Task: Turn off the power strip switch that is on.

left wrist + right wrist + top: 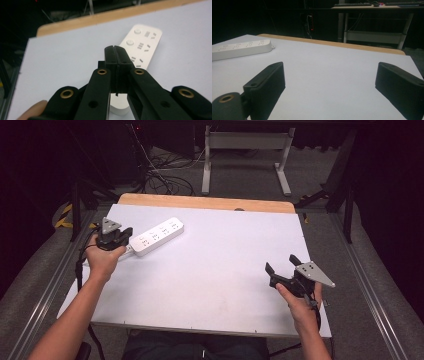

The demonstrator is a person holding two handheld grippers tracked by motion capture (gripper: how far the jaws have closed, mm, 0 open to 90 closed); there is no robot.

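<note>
power strip: a white power strip point(156, 236) lay flat on the far left part of the white table point(220, 270), running aslant, its near end toward the left edge and its far end pointing up and to the right. in the left gripper view point(145, 47) its sockets and two round buttons faced up.
left gripper: the left gripper point(121, 240) was held in the left hand point(102, 260) at the near end of the power strip, its tip just over or against that end; contact could not be told from the high view. in the left gripper view point(117, 58) the two black jaws were pressed flat together with nothing between them, and the strip ran on beyond and beneath them.
right gripper: the right gripper point(281, 265) was held in the right hand point(300, 302) above the near right part of the table, well apart from the power strip. in the right gripper view point(332, 82) its jaws stood wide apart with bare table between them, and the strip point(240, 48) lay far off at the left.
table: a wooden strip point(207, 202) showed along its far edge.
</note>
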